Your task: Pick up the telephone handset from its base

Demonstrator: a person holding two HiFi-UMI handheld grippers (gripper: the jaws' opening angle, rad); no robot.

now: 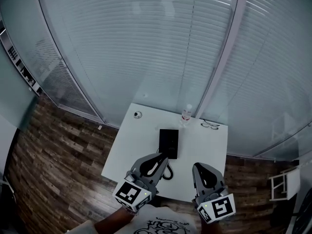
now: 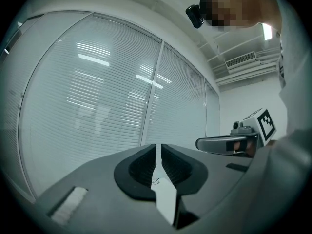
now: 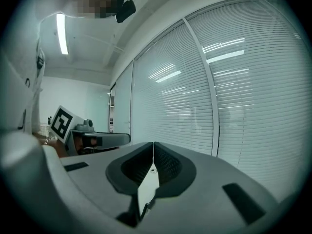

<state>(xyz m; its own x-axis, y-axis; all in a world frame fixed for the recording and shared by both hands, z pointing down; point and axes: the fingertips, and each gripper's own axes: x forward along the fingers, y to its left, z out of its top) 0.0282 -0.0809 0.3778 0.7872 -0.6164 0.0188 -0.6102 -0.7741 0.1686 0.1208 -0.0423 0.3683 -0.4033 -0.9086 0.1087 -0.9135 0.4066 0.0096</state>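
Hovering at the near table [image 1: 127, 147] edge, left tongs [image 1: 162, 156] and right tongs [image 1: 197, 167] are closed, empty, telephone [image 1: 168, 141] ahead.

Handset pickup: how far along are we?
Done: nothing yet. The telephone sits whole on the white table, and the handset looks unlifted. In hand: nothing. The left gripper and right gripper are both shut and empty at the table's near edge. Left: open a gripper, reach the handset, close on it, lift it off.
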